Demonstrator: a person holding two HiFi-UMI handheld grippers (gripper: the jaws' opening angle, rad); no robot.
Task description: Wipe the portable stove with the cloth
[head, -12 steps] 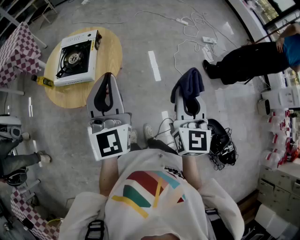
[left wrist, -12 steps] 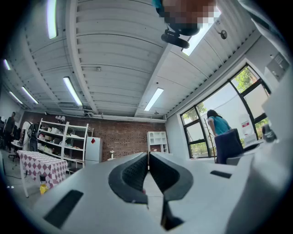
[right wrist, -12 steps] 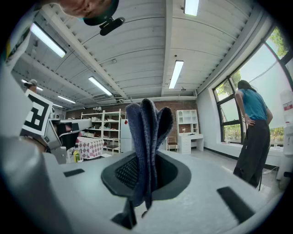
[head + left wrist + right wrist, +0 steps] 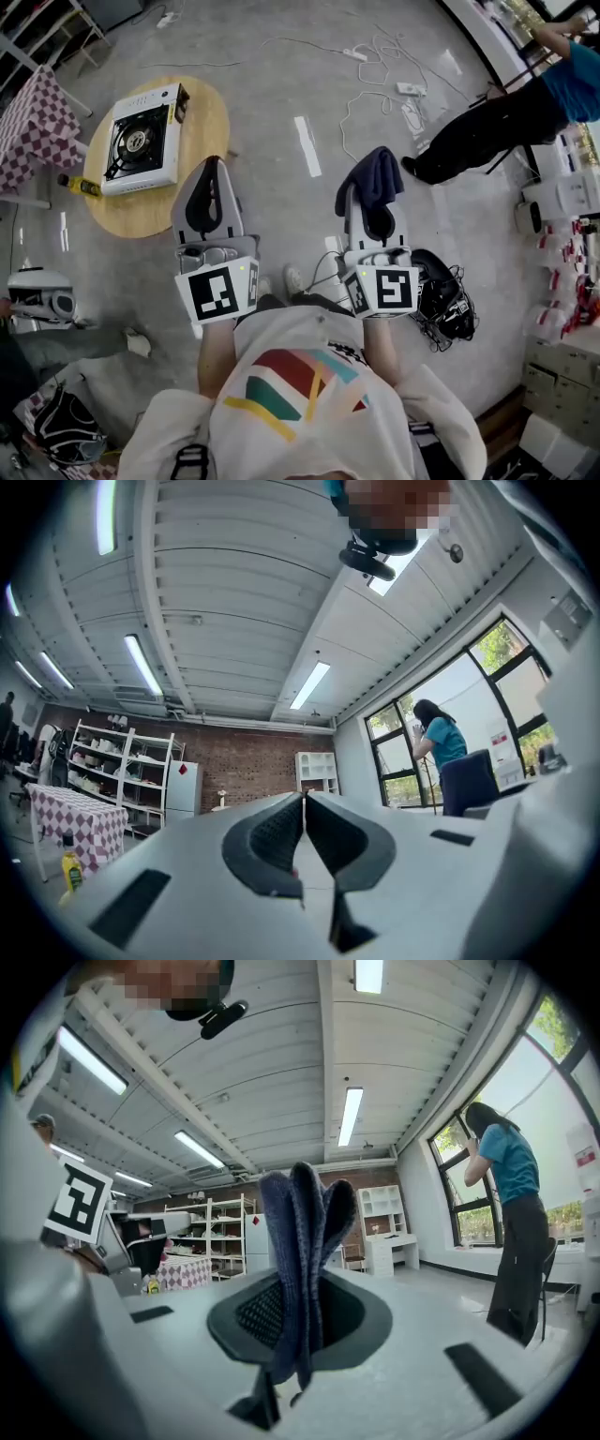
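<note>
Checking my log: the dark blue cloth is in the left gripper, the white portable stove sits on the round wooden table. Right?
No: the right gripper view shows the dark blue cloth in the right gripper. The white portable stove is on the round wooden table.

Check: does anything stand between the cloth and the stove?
Nothing fixed: bare floor lies between the cloth in the right gripper and the stove on the table. The shut left gripper hovers near that line.

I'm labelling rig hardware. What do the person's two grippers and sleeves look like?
Both the left gripper and right gripper have pale grey tapered shells with black textured jaws. Each carries a white cube printed with black square markers. The person wears a white short-sleeved T-shirt with red, green and yellow stripes.
</note>
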